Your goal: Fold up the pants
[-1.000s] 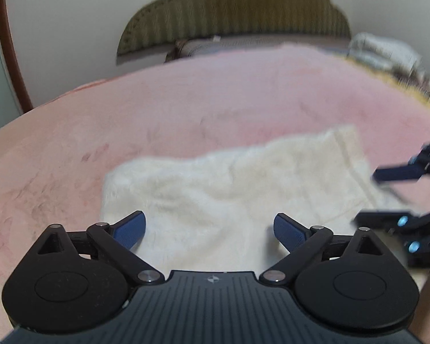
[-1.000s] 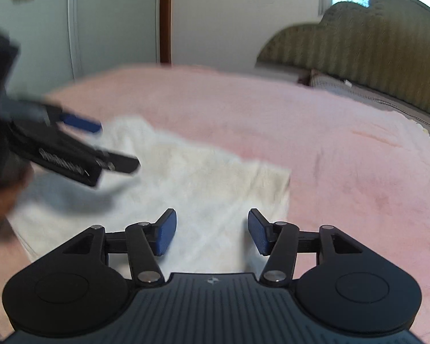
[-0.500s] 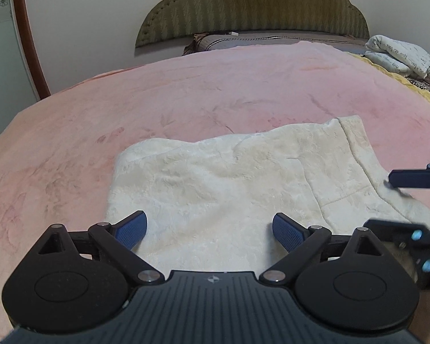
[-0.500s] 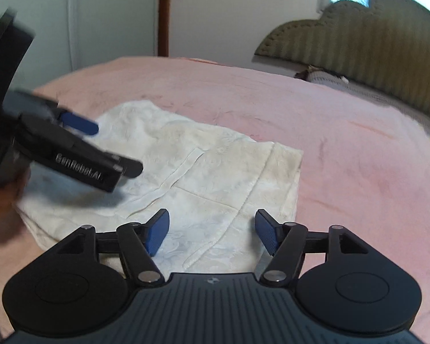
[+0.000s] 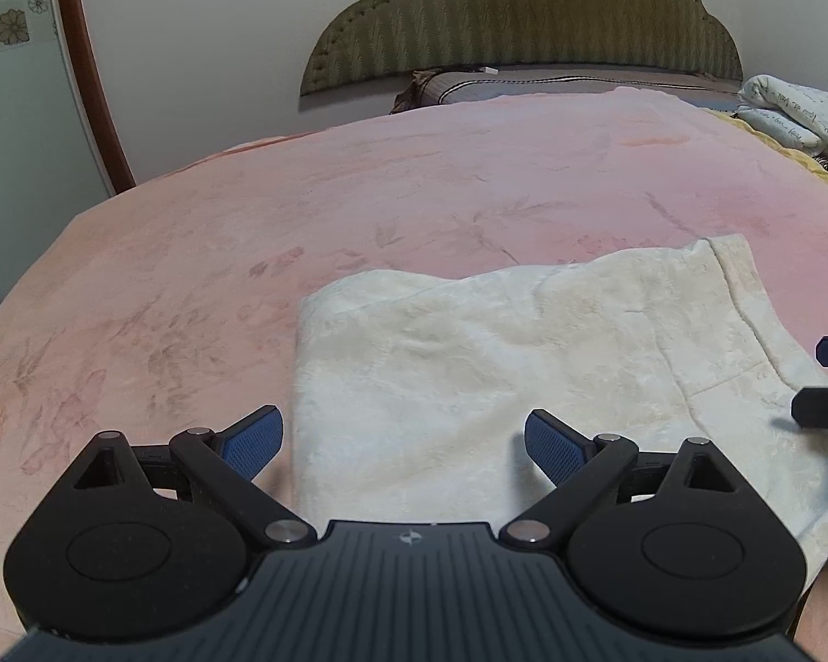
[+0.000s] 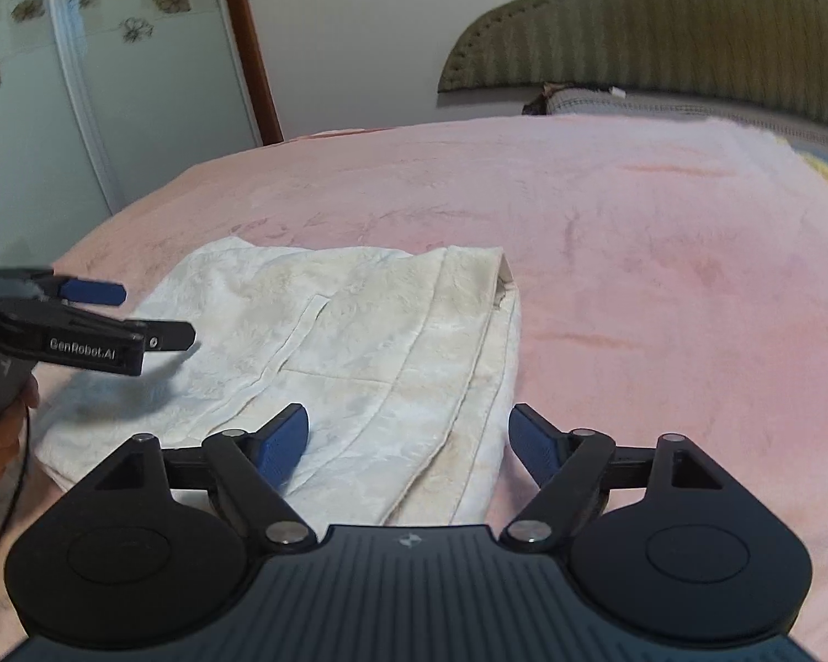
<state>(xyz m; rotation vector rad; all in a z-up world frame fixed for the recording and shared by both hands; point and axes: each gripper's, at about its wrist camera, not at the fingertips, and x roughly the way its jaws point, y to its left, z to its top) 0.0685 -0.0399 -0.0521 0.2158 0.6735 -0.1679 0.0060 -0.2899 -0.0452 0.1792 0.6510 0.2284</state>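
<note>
**Both grippers back off the folded pants**

Since a second ago the right gripper (image 6: 408,441) has shifted rightward, its fingers (image 6: 281,441) opening wide above the pants' (image 6: 331,353) near edge, gripping nothing. The left gripper (image 5: 403,441) hovers with fingers spread, empty, over the pants' left edge. The cream pants lie folded on the pink bed (image 5: 359,193).
</note>
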